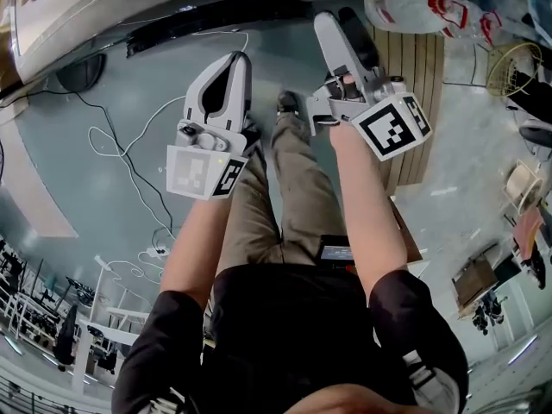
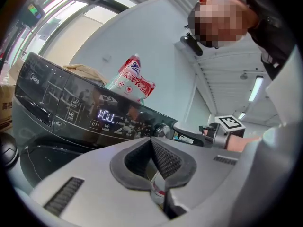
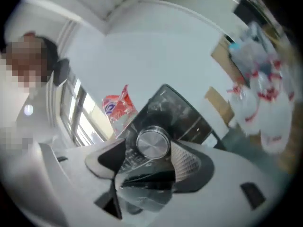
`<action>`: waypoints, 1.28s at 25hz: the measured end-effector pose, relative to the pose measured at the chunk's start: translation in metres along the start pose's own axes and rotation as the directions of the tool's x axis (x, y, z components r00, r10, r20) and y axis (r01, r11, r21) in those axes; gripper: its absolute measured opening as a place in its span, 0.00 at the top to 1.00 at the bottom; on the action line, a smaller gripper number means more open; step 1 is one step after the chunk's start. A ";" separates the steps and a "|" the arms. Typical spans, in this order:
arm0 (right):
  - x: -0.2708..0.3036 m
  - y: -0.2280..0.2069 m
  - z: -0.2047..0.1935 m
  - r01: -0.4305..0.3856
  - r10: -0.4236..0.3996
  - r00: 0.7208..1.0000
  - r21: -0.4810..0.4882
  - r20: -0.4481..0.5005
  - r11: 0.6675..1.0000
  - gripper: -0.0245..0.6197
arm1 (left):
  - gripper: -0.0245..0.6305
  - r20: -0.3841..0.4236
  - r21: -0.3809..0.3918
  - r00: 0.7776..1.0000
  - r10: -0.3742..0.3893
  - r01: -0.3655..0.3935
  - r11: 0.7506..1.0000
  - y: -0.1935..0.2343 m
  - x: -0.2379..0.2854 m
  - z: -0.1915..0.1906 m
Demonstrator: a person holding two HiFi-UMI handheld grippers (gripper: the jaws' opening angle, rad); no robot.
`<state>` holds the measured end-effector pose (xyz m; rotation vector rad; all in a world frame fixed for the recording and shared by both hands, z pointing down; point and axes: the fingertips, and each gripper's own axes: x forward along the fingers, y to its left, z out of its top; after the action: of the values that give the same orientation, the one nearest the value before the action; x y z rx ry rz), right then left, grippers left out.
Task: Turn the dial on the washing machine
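Plainly, right gripper [image 3: 147, 158] fingers [image 3: 186, 162] flank the dial [image 3: 153, 143].

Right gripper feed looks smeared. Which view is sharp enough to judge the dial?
Right gripper view: motion-blurred throughout, but the dial is large, with a bright sheen on its metal face. Left gripper view: sharper, lit display readable, dial small. Head view: heavy fisheye bend, dial at the top edge.

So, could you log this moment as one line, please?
right gripper: open, straddling dial | left gripper: shut, empty | washing machine: display lit
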<state>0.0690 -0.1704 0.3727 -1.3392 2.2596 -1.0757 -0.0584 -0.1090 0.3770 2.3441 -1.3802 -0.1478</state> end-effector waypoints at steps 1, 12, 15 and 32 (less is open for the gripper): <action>-0.002 0.002 0.004 0.029 -0.029 1.000 -0.156 -0.002 0.987 0.51 | 0.97 -0.001 0.001 1.000 -0.002 0.002 1.000 0.000 -0.001 0.000; 0.026 0.013 -0.007 0.123 -0.196 0.980 -0.850 0.023 0.513 0.49 | 0.97 -0.028 0.002 1.000 -0.013 0.014 1.000 0.001 -0.012 -0.002; 0.030 0.009 -0.005 0.145 -0.237 0.971 -0.886 0.041 0.441 0.49 | 0.97 -0.036 -0.001 0.999 -0.015 0.015 1.000 0.004 -0.015 -0.004; 0.036 0.004 -0.007 0.156 -0.231 0.972 -0.836 0.036 0.527 0.53 | 0.97 -0.049 -0.009 0.999 -0.001 0.000 1.000 0.004 -0.022 -0.013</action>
<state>0.0439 -0.1964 0.3791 -1.9354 2.8762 0.0369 -0.0685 -0.0881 0.3882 2.3251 -1.3531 -0.0953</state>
